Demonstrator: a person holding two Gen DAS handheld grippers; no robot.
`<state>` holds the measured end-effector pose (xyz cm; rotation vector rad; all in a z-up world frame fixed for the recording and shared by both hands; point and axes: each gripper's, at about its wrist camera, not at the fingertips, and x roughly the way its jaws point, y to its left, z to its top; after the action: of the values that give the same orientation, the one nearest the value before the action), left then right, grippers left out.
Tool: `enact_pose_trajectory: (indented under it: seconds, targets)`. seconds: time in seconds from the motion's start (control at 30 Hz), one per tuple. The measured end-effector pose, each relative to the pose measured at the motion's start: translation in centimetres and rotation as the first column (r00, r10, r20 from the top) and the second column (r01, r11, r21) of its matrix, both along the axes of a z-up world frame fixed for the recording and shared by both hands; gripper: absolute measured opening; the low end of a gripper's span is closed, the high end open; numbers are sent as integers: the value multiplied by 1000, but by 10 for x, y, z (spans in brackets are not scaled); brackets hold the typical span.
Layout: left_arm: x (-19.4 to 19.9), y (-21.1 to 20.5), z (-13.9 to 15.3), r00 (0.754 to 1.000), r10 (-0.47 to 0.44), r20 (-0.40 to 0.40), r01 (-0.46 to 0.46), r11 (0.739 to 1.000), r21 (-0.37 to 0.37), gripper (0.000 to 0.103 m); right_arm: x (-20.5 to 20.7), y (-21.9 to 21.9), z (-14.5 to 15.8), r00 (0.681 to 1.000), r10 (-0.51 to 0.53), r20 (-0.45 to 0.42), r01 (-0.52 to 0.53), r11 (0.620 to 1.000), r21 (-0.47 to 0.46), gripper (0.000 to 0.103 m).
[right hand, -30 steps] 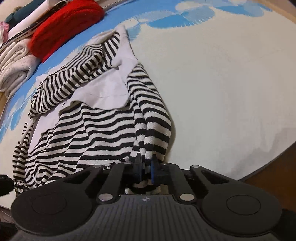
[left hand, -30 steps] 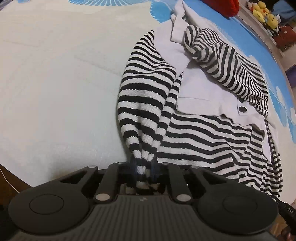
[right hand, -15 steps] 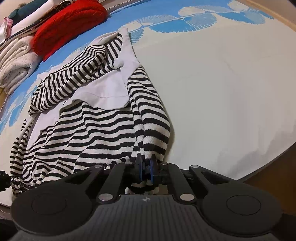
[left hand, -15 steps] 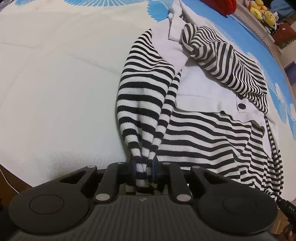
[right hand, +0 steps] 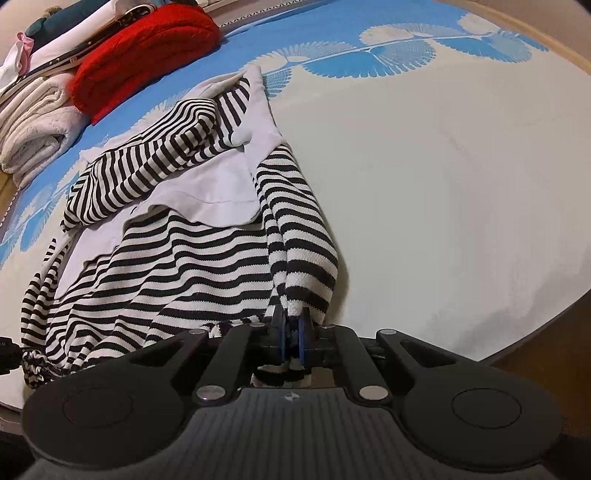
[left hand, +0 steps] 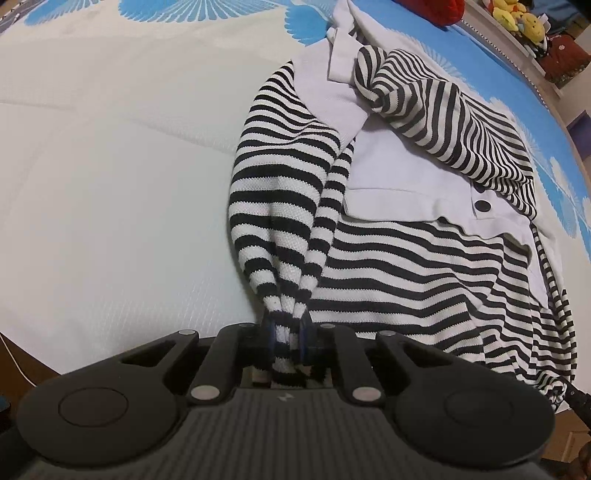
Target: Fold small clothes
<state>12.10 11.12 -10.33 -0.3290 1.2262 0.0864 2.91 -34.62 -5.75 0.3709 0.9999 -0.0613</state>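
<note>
A black-and-white striped garment (left hand: 388, 266) with white panels lies spread on the bed; it also shows in the right wrist view (right hand: 177, 266). My left gripper (left hand: 288, 332) is shut on one bunched striped hem corner, pulled taut toward me. My right gripper (right hand: 291, 332) is shut on the other bunched hem corner. A striped sleeve (left hand: 443, 122) lies folded across the white chest panel (left hand: 402, 181). The far hem corner by the other gripper hangs at the frame edge in each view.
The bed sheet (left hand: 110, 166) is pale with blue fan prints (right hand: 406, 48). A red knit item (right hand: 147, 48) and folded white towels (right hand: 40, 129) lie at the far left in the right wrist view. Plush toys (left hand: 521, 22) sit on a shelf. The bed edge (right hand: 535, 332) runs near my grippers.
Both grippers keep their hold on the hem and have drawn it slightly back toward the bed edge; the garment lies a little flatter and more stretched.
</note>
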Motion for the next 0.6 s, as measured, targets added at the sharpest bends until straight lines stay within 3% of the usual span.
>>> enact_pose_trajectory:
  seconds: [0.13, 0.27, 0.47, 0.6]
  targets:
    - [-3, -4, 8, 999, -30, 40, 29, 999, 21, 9, -1, -1, 7, 999, 13, 30, -13, 1000, -4, 4]
    - [-14, -8, 36, 983, -108, 149, 103, 994, 40, 9, -7, -14, 35, 990, -11, 143, 4, 999, 49, 4]
    - [-47, 5, 82, 957, -102, 273, 122, 991, -56, 9, -31, -30, 81, 960, 23, 279, -47, 996, 79, 4]
    - [-76, 9, 106, 959, -110, 261, 144, 983, -114, 9, -56, -43, 107, 958, 7, 287, -41, 993, 112, 4]
